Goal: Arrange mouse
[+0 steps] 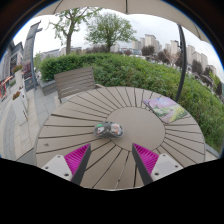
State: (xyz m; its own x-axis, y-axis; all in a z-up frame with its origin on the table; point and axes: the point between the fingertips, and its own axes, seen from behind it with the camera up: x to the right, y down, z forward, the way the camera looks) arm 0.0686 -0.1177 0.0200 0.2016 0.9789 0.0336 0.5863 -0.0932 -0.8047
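Gripper (110, 163) is hovering above a round slatted wooden table (70, 128), fingers spread wide, nothing between them. Left magenta pad (77, 156) and right magenta pad (147, 158) are both showing clear, with bare slats in the gap.

Mouse (109, 129) is sitting on the table just ahead of the fingertips, roughly centred on the gap between them but beyond it, not inside. It is grey with a darker part on one side; its exact facing is too small to tell. It is resting on the table's inner round panel, apart from both fingers.

Further out, to the right and beyond the mouse, a pale flat item (163, 104) with a purple-green tint is lying on the slats near the table's far edge; what it is cannot be told.

Beyond the table on the left, a slatted wooden chair back (74, 81) is standing against the table edge. Behind it a green hedge (130, 70) is running across the view, with trees (105, 28) and buildings (160, 46) past it under an overcast sky. Paved terrace (18, 115) is showing at the left of the table.
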